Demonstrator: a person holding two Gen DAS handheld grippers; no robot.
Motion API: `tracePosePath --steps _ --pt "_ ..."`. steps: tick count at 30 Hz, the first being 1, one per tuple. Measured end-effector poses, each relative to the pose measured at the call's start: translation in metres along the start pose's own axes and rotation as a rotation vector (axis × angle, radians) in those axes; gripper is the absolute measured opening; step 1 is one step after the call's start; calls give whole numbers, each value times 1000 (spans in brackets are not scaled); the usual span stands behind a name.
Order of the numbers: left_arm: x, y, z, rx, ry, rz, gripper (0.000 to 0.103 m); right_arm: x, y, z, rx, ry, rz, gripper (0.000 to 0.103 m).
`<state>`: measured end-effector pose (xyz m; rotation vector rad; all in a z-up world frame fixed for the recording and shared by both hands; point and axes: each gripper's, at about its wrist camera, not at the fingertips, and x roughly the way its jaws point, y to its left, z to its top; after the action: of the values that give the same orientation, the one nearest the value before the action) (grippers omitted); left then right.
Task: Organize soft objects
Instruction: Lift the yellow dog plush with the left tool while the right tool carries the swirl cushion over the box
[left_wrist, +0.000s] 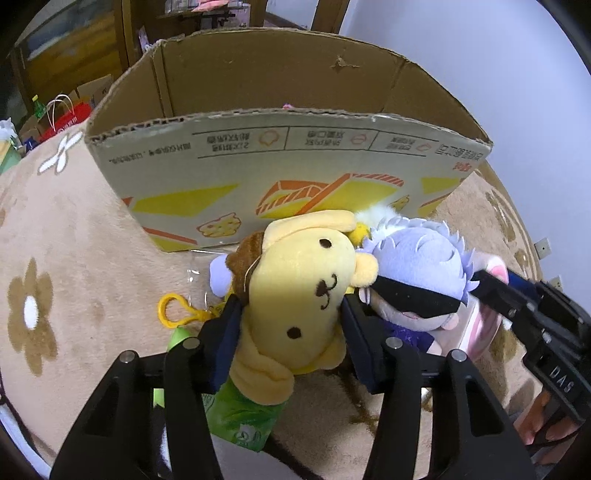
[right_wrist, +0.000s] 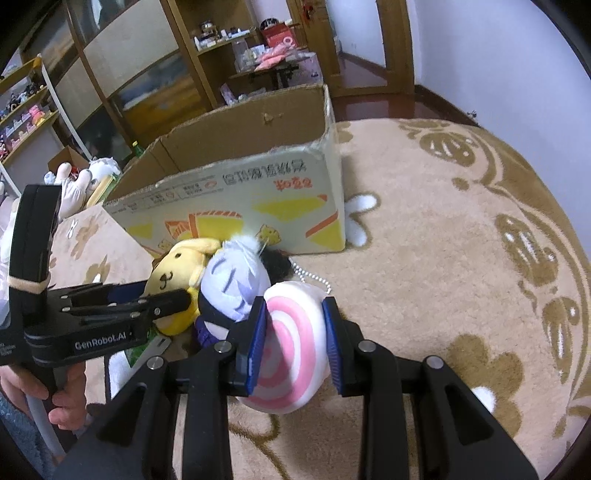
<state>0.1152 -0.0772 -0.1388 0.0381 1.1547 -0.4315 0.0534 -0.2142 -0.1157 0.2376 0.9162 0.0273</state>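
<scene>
While both grippers press on soft toys, a tall open brown cardboard box (left_wrist: 288, 155) stands just behind them on a beige flowered carpet (right_wrist: 443, 258).

The left gripper (left_wrist: 291, 314) squeezes a yellow plush dog (left_wrist: 299, 295) between its pads; the right gripper (right_wrist: 293, 339) clamps a pink-and-white swirled plush lollipop (right_wrist: 291, 354). A lavender-haired plush doll with a black blindfold (left_wrist: 417, 280) lies touching both toys.

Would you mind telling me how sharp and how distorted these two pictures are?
Left wrist view: sharp; the fisheye bends the cardboard box rim into an arc, dark corners. Right wrist view: sharp on the pink swirl toy; the rug curves, shelves look soft.
</scene>
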Motion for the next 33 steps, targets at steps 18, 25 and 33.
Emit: tracePosePath --steps 18,25,33 --pt "-43 -3 -10 1 -100 75 52 -34 0 5 -13 -165 -18 31" --pt "-64 -2 -10 -7 -149 139 52 -41 -12 10 39 -191 9 31" --pt "-109 -5 -6 12 -310 191 52 -66 -8 19 21 -291 8 31"
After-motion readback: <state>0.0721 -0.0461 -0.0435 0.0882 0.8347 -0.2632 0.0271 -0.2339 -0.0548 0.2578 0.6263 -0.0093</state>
